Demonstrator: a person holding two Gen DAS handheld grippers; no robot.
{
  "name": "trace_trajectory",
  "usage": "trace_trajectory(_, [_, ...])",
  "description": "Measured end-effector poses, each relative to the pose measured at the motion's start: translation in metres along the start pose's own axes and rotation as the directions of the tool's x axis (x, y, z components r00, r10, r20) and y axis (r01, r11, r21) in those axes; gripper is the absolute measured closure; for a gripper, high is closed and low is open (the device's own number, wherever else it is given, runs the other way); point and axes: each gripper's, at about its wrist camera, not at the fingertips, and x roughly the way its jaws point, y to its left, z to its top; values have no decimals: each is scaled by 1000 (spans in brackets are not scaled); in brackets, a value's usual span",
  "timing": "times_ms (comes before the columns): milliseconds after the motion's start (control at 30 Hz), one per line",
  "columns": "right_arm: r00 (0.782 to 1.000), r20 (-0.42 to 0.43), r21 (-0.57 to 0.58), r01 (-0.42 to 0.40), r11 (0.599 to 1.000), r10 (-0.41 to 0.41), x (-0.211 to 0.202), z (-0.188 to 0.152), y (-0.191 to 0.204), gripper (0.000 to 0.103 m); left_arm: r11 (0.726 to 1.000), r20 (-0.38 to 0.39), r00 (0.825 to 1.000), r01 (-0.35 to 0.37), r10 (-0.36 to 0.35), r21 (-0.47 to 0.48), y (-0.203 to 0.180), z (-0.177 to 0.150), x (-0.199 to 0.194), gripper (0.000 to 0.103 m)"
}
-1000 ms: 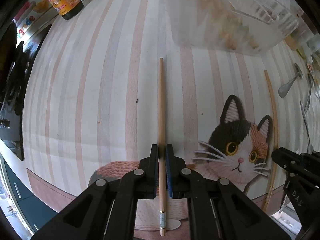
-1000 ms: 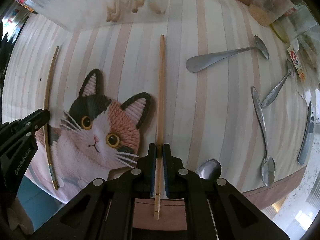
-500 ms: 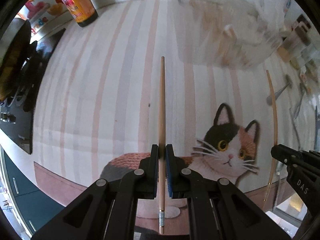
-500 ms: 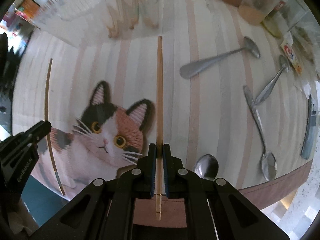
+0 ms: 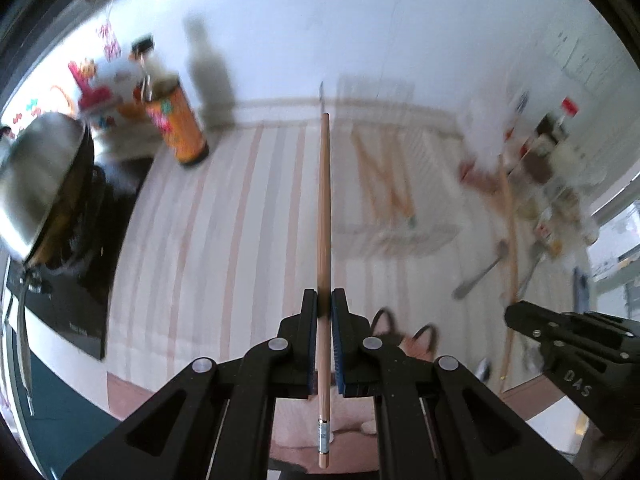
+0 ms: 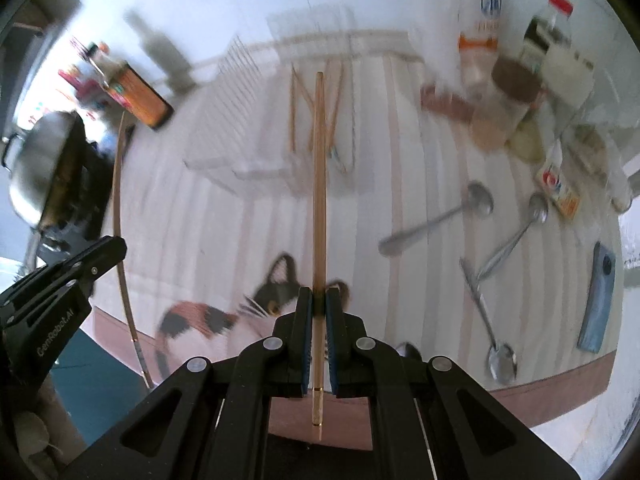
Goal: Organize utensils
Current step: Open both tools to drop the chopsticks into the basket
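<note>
Left gripper (image 5: pixel 324 304) and right gripper (image 6: pixel 314 300) angle steeply downward, fingers (image 5: pixel 309 320) clamped nearly together.

Both grippers have risen and tilted up from the striped mat (image 5: pixel 224 240); left gripper (image 5: pixel 325 300) and right gripper (image 6: pixel 316 300) now face the clear rack (image 6: pixel 256 136) at twelve o'clock, wall in view

Spoons (image 6: pixel 436 222) right of, apparently, rack (image 6: pixel 256 136) on mat (image 6: pixel 224 216)
</note>
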Motion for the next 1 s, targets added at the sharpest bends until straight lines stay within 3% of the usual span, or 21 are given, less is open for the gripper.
trace_trajectory(100, [998, 46, 7, -33, 999, 32, -25, 18, 3, 96, 999, 27, 999, 37, -37, 0, -5, 22, -8, 99])
trace_trajectory(333, [991, 105, 45, -84, 995, 79, -37, 80, 2, 96, 993, 38, 993, 116, -116, -21, -13, 89, -2, 98])
trace_trajectory(600, [995, 55, 78, -90, 993, 86, -2, 162, -2, 96, 990, -87, 987, 137, -138, -15, -14, 163, 53, 98])
trace_trajectory(800, [996, -30, 109, -75, 991, 79, 47, 210, -5, 96, 994, -210, 971, 108, -111, -28, -8, 181, 107, 97])
trace_trajectory(900, [993, -91, 121, -62, 991, 73, 71, 221, -7, 94, 995, -230, 968, 96, -102, -37, -6, 179, 114, 96])
trace_trajectory(1000, [992, -101, 129, -62, 990, 75, 77, 219, -12, 75, 997, -186, 980, 60, -66, -39, -1, 172, 103, 95])
